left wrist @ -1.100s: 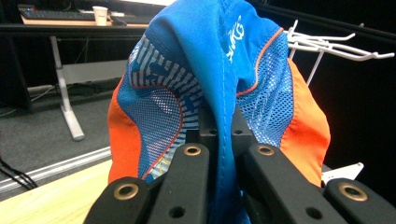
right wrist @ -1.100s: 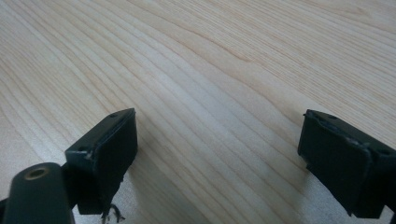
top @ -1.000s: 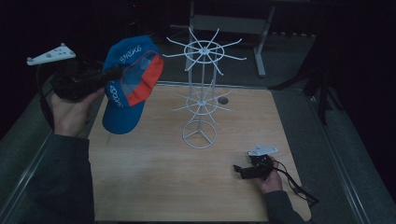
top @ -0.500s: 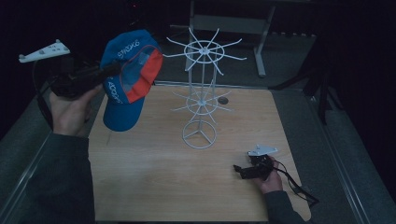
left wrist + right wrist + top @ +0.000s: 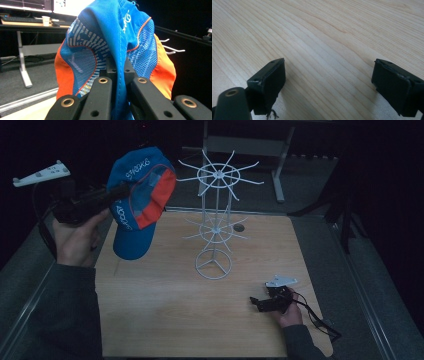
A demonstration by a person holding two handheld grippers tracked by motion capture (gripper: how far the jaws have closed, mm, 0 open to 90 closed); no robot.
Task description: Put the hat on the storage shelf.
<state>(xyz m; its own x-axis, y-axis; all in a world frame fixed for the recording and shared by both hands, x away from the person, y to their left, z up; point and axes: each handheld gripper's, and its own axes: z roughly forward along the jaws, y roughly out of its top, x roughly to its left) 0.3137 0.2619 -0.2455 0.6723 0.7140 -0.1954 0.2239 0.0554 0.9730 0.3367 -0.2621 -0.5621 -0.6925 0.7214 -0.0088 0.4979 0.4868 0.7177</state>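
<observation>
A blue and orange cap (image 5: 139,200) hangs in the air at the left, above the table's left edge. My left gripper (image 5: 120,193) is shut on its fabric, and in the left gripper view the cap (image 5: 117,45) is pinched between the two black jaws of that gripper (image 5: 118,71). A white wire rack (image 5: 216,215) with spoke arms stands upright on the wooden table (image 5: 165,320), just right of the cap. My right gripper (image 5: 256,303) rests low at the table's front right, open, with bare wood (image 5: 324,37) between its fingers (image 5: 268,80).
A small dark round spot (image 5: 239,227) lies on the table behind the rack. A cable (image 5: 315,315) trails from the right gripper toward the table's right edge. A metal desk frame (image 5: 250,145) stands beyond the table.
My left gripper has lifted the cap slightly higher and drawn it a little toward the left. The right gripper has stayed still.
</observation>
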